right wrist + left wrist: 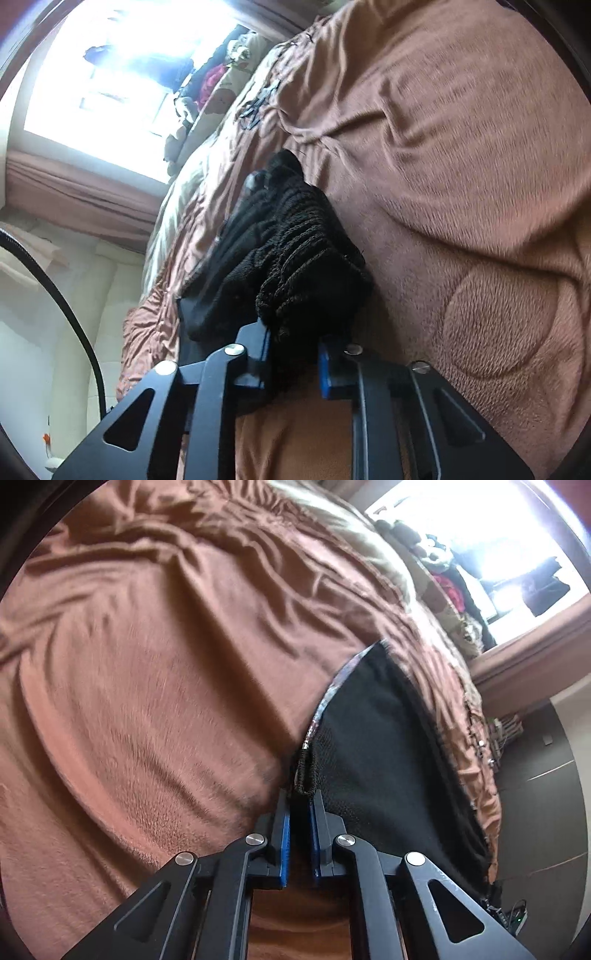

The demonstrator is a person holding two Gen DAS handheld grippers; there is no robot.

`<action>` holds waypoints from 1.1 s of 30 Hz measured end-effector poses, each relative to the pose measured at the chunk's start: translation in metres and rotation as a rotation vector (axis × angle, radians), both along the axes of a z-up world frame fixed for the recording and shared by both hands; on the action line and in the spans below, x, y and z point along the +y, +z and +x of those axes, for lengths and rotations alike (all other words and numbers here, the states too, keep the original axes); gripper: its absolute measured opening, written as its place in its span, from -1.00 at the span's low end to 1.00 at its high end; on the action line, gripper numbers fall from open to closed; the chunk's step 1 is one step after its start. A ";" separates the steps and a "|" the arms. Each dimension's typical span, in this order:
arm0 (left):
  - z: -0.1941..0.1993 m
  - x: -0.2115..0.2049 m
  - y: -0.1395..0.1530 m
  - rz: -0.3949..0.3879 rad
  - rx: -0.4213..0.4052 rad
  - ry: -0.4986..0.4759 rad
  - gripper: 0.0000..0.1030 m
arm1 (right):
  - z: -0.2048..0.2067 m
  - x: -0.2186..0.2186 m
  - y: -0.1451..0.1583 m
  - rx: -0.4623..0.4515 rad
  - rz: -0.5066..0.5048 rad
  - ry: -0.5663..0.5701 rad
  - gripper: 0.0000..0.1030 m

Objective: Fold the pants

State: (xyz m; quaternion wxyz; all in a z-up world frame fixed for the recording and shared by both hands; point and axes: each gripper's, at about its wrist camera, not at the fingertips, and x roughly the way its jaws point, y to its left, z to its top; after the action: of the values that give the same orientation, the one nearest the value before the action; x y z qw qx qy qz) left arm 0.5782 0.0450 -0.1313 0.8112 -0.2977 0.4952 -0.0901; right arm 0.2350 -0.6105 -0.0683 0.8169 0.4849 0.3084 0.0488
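Left gripper (300, 805) fingers clamp the black pants (384, 738) at a corner edge; right gripper (295, 343) fingers pinch bunched ribbed fabric. Pants lie on the brown bed blanket (155, 686), long axis running away from both grippers.

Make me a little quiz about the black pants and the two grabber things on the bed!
1. True or false: the left gripper is shut on an edge of the black pants.
2. What does the right gripper pinch? A) the ribbed part of the black pants B) a pillow C) a red sock
3. What colour is the blanket that the pants lie on?

Key: 1 true. 2 A, the bunched ribbed knit sits between its blue pads. 3 brown.
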 end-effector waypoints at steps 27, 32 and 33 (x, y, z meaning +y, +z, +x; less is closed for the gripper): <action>-0.130 0.060 0.073 -0.006 -0.107 0.036 -0.83 | -0.046 0.016 0.037 -0.042 -0.041 0.168 -0.81; -0.165 0.077 0.074 -0.018 -0.115 0.064 -0.83 | -0.057 0.024 0.041 -0.039 -0.057 0.208 -0.81; -0.172 0.079 0.074 -0.019 -0.115 0.070 -0.83 | -0.058 0.025 0.042 -0.039 -0.057 0.214 -0.81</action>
State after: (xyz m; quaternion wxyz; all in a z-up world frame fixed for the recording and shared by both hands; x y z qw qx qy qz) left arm 0.4057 0.1243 -0.0572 0.8382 -0.3168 0.4361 -0.0835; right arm 0.1766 -0.5852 -0.0267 0.8263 0.4246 0.3440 0.1363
